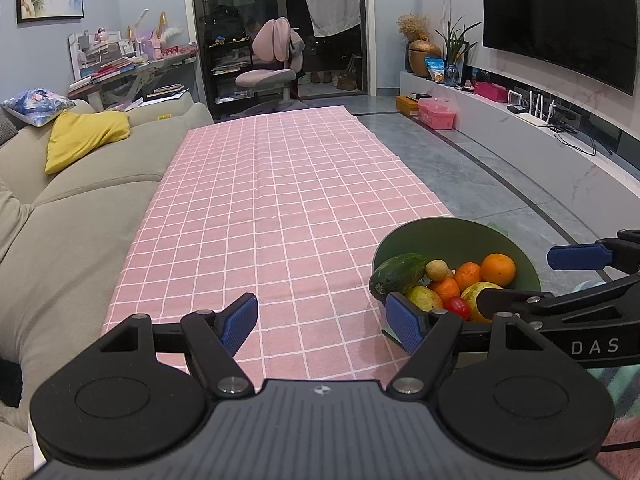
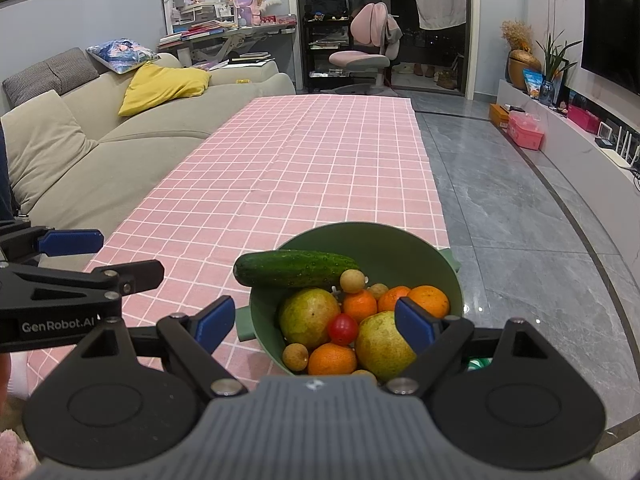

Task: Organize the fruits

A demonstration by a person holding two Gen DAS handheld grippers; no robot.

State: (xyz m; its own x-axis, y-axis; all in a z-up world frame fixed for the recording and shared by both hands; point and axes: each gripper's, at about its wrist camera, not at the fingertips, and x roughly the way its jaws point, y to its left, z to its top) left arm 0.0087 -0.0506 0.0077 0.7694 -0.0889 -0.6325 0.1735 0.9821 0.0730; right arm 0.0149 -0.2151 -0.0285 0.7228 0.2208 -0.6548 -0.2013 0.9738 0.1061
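A green bowl (image 2: pixel 400 248) sits at the near right corner of the pink checked tablecloth (image 2: pixel 304 168). It holds a cucumber (image 2: pixel 294 268), several oranges (image 2: pixel 430 300), two yellow-green round fruits (image 2: pixel 308 316), a red tomato (image 2: pixel 343 329) and small tan longans (image 2: pixel 352 281). My right gripper (image 2: pixel 314 326) is open, hovering just above the bowl's near side, holding nothing. My left gripper (image 1: pixel 324 326) is open and empty over the cloth, left of the bowl (image 1: pixel 452 236). The cucumber (image 1: pixel 398 276) leans on the bowl's left rim.
A beige sofa (image 1: pixel 80 216) runs along the table's left side, with a yellow cushion (image 1: pixel 86 136). Grey tiled floor (image 2: pixel 520 216) lies to the right, with a TV unit (image 1: pixel 540 136) beyond. A pink chair (image 2: pixel 366 52) stands past the far end.
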